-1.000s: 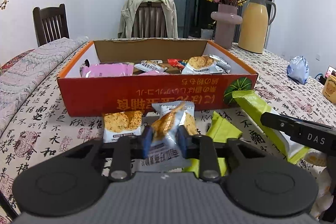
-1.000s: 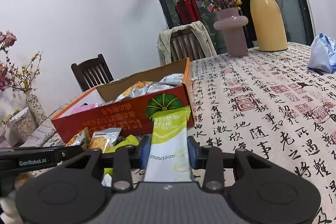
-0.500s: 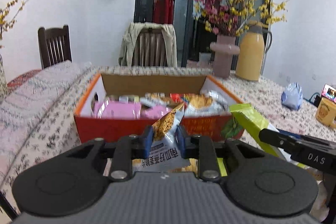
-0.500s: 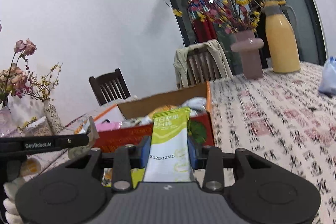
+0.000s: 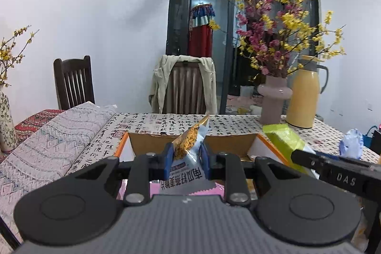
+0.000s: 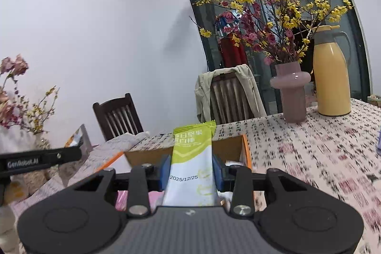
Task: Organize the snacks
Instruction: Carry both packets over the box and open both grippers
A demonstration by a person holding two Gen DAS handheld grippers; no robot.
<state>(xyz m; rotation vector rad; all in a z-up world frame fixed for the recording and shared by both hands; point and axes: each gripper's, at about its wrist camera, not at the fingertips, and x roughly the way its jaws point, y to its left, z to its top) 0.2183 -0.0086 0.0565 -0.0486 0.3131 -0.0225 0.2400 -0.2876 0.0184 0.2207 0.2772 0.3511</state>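
I'm seeing the orange cardboard snack box (image 5: 264,139) lying open-topped on the calligraphy-print tablecloth (image 6: 309,149), ahead of and below both grippers, with pink packets (image 5: 209,191) showing inside.

Right gripper (image 6: 191,170) is clamping the green-and-white nut bar packet (image 6: 190,166). It's standing upright between the pads, long axis running away from the camera, crimped green end up and toward the box. I'm judging it light and fairly stiff along its length, with slick film; the mid-body pinch across the narrow width looks sound.

Left gripper (image 5: 186,160) is clenching the pale-blue crisp packet (image 5: 190,146). The film is crumpling in the pinch, top corner pointing up and slightly right, printed end toward the camera. I'm reading it as very light, soft and crinkly, contents probably brittle, so I'm keeping the squeeze low and on the film.
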